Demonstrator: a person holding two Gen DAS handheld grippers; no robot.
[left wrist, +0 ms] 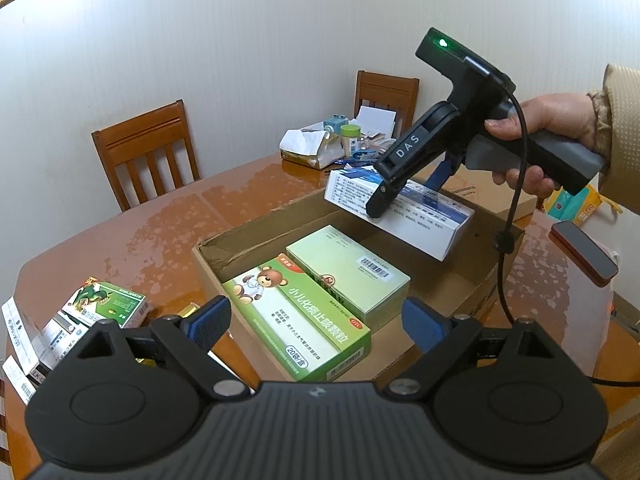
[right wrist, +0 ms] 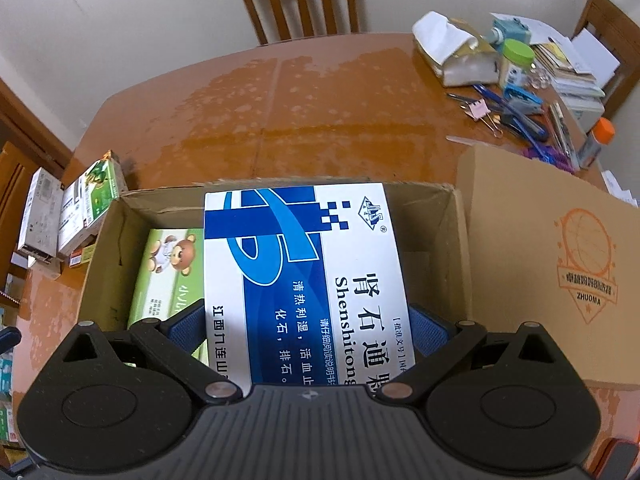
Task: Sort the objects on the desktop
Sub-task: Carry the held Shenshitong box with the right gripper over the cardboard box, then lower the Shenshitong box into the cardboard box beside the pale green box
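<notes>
A blue-and-white medicine box (right wrist: 300, 276) hangs over the open cardboard carton (right wrist: 456, 248), with my right gripper (right wrist: 308, 332) shut on its two sides. From the left wrist view the same medicine box (left wrist: 416, 216) is tilted above the carton (left wrist: 248, 248), gripped by my right gripper (left wrist: 404, 188), which a hand holds. Inside the carton lie a green bear-print box (left wrist: 296, 320) and a pale green box (left wrist: 348, 272). My left gripper (left wrist: 316, 326) stands open at the carton's near edge, nothing between its fingers.
Several small medicine boxes (left wrist: 80, 320) lie left of the carton on the wooden table (right wrist: 304, 120). A second brown box (right wrist: 560, 264) stands right of it. Tissues, a green-lidded jar, clips and pens (right wrist: 508, 92) crowd the far right. A phone (left wrist: 584, 252) lies right. Two chairs stand behind.
</notes>
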